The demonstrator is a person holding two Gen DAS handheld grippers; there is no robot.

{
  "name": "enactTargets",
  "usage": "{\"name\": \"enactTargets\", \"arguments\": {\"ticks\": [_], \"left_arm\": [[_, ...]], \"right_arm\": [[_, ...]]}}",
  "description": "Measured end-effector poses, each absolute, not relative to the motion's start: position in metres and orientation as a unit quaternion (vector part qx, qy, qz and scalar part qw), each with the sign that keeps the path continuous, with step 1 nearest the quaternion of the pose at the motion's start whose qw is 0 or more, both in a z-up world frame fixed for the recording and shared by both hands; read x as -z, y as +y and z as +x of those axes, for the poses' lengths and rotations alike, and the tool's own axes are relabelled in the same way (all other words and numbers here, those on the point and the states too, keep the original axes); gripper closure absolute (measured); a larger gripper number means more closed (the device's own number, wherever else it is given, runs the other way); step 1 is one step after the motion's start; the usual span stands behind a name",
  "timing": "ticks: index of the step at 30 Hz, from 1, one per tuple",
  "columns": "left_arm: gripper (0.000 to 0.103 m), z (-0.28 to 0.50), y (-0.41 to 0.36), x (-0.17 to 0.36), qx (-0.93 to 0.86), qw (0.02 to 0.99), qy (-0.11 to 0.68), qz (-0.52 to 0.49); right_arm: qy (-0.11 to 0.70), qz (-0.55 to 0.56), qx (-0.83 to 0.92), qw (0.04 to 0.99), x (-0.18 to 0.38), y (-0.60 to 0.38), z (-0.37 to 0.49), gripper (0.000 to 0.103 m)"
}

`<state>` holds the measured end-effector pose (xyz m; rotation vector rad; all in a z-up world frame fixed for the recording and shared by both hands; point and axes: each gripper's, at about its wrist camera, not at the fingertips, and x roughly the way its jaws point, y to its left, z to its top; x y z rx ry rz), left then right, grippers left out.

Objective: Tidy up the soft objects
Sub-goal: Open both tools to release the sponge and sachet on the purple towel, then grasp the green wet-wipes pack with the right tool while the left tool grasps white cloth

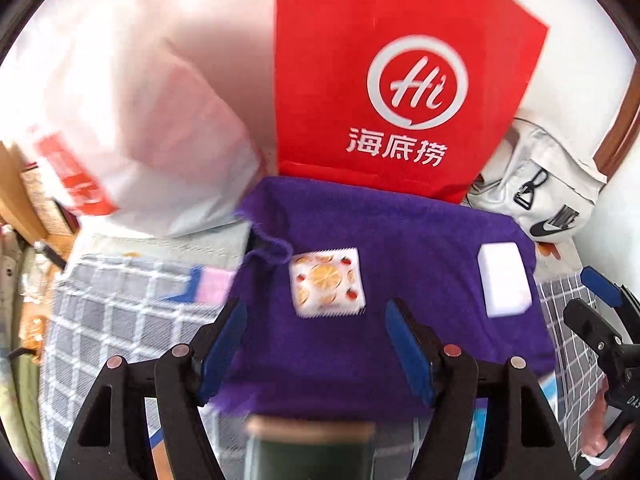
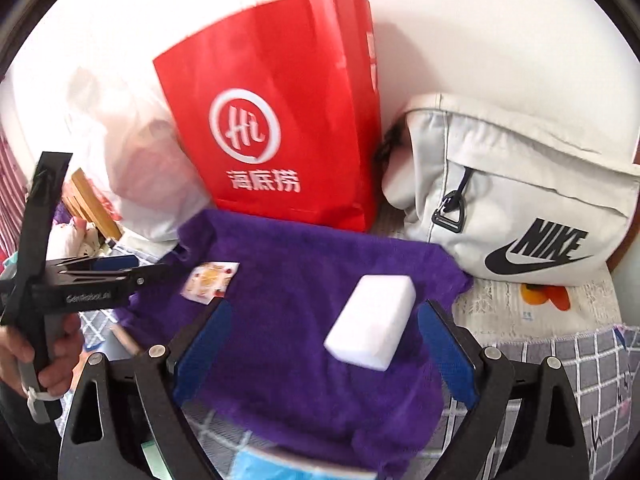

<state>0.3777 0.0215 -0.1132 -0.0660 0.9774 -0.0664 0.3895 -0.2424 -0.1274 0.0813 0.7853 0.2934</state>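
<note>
Both wrist views overlook the purple cloth (image 1: 380, 300) closely.

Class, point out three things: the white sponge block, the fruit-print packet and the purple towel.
white sponge block (image 2: 370, 320), right wrist view, top face.
fruit-print packet (image 1: 327, 282), left wrist view, orange slice print.
purple towel (image 2: 304, 360), right wrist view, bare middle.

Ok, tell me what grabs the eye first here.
The bright red paper bag stands at the back against the wall, just behind the purple towel spread on the bed. On the towel lie a white sponge block and a fruit-print packet, apart; a pale Nike bag sits beside the red bag.
</note>
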Motion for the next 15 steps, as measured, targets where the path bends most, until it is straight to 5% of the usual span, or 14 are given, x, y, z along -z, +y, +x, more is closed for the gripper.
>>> {"name": "enactTargets", "arguments": {"ticks": [6,15], "left_arm": [[0.033,0.325,0.03,0.088,0.036,0.883,0.466,-0.049],[0.033,0.232,0.054,0.088,0.023,0.888,0.457,-0.055]], "right_arm": [[0.376,0.037,-0.143,0.915,0.108,-0.23,0.33,0.01],[0.395,0.018,-0.16,0.904,0.124,-0.206,0.222,0.043]]}}
